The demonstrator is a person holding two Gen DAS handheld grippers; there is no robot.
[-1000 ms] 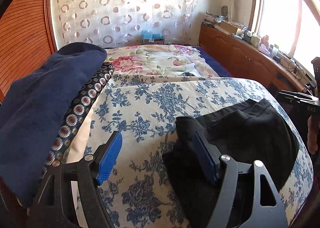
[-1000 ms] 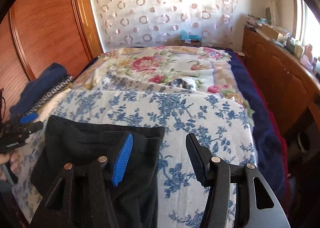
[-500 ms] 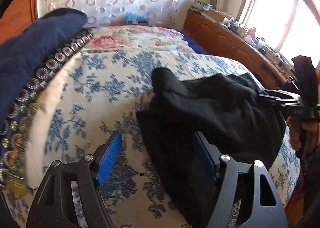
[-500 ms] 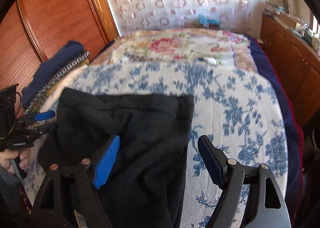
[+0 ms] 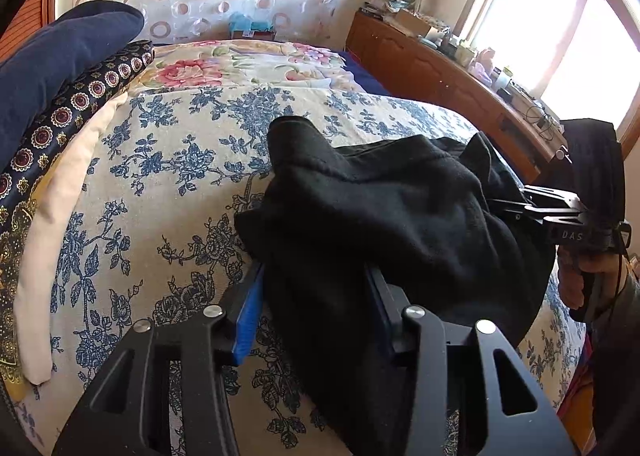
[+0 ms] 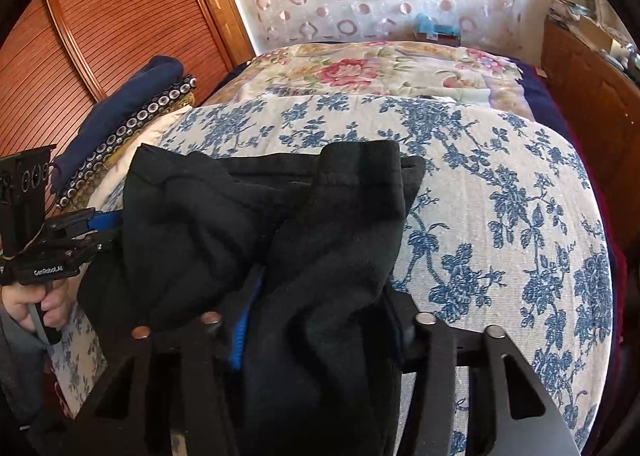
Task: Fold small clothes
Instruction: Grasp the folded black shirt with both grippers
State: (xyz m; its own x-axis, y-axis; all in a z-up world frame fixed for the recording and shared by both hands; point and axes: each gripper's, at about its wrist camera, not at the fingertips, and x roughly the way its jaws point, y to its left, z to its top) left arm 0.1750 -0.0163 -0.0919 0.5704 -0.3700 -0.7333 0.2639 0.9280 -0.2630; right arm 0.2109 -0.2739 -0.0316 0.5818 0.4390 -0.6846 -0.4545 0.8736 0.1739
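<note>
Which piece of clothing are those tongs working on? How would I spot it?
Start at the bed's blue-flowered cover. On its near end lies a bunched black garment, with both tongs closing on its edges. Unlike the navy and patterned folded pile by the wooden doors, it is plain black.

The blue-flowered bed cover (image 6: 500,196) lies bare on the right side of the right wrist frame. A stack of folded fabrics (image 5: 60,88) blocks the upper left of the left wrist frame; a wooden cabinet (image 5: 440,72) bounds the upper right.
</note>
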